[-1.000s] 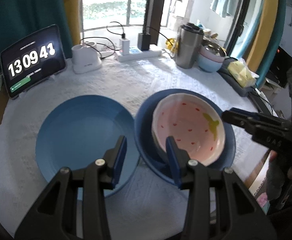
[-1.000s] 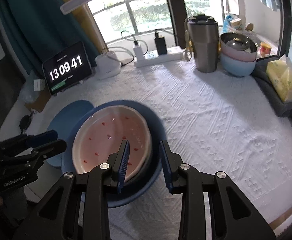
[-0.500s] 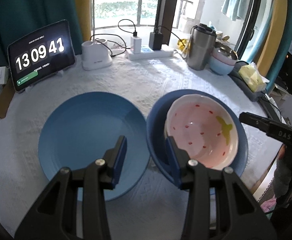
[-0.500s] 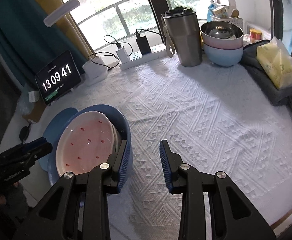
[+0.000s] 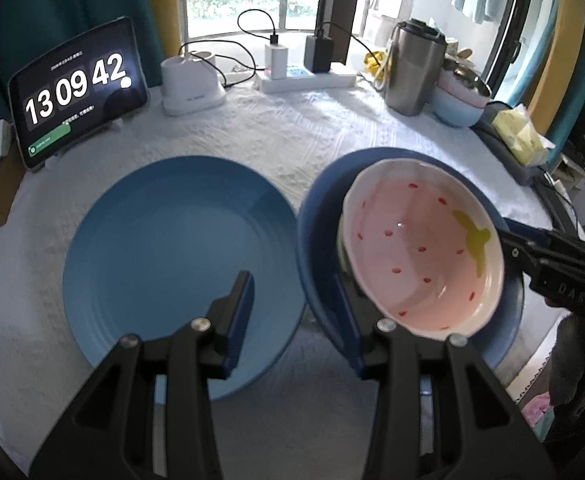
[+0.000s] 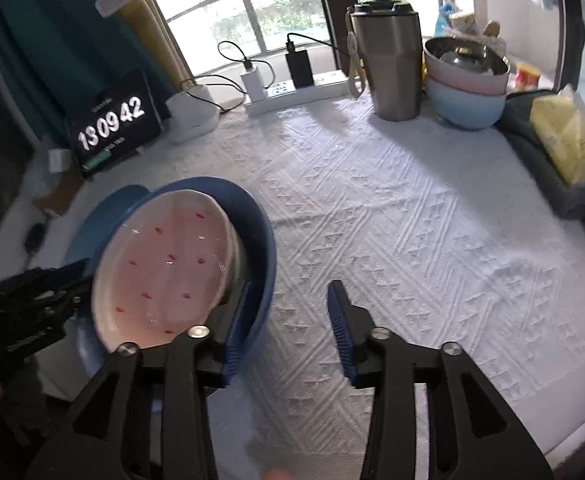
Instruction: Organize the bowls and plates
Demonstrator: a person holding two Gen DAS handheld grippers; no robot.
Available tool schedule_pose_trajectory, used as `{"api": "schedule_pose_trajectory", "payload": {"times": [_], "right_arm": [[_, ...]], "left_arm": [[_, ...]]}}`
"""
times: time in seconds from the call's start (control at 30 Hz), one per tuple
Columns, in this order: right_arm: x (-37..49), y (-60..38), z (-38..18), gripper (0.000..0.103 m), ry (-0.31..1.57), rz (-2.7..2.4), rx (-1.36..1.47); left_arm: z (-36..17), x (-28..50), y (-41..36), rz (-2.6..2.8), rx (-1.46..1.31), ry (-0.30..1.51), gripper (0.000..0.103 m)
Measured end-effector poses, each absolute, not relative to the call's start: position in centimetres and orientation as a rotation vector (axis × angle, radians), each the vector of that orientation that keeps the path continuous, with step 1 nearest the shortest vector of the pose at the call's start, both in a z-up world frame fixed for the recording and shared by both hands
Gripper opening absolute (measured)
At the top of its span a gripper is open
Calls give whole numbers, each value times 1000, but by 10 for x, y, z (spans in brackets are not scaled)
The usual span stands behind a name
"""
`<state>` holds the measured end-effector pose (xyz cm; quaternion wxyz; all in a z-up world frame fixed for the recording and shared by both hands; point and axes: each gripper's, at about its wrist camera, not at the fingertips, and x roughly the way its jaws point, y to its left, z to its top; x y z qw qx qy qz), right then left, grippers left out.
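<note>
Two blue dishes sit side by side on the white quilted tabletop (image 6: 392, 240), and both of your hand-held grippers are at the right-hand one.

On the left lies the flat, round light-blue plate (image 5: 164, 256), empty; your left hand-held gripper (image 5: 298, 312) hangs above the gap between it and the deep dark-blue bowl (image 5: 320, 240), one finger over the plate, the other at the bowl's near wall, and you cannot tell from here whether it presses on that wall. Inside the dark-blue bowl the pink strawberry-patterned ceramic bowl (image 5: 420, 252) sits tilted, its rim leaning toward the right. Your right hand-held gripper (image 6: 288, 324) has just been opening: its left finger is close against the dark-blue bowl's outer wall, its right finger stands over bare cloth, and nothing is clamped.
</note>
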<state>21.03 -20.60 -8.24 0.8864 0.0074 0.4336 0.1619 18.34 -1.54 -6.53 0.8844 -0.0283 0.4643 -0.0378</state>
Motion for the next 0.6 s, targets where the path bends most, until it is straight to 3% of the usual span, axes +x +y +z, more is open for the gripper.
{"api": "schedule_pose_trajectory", "payload": {"times": [0.17,0.3,0.33,0.5,0.6], "right_arm": [[212,-212,-87,51,899,315,71],[228,-231,-100,86,981,286,190],[231,-235,-103,89,1000,278,212],[227,-233,-102,90,947,277,194],[228,-233,-103,88,937,288,200]], "left_arm": [[-67,184,-11,-82,-87,965,42],[-67,182,-18,-66,-36,941,42],[-66,181,-20,-59,-20,933,42],[-66,180,-17,-54,-29,922,43],[-68,181,-11,-38,-80,927,49]]}}
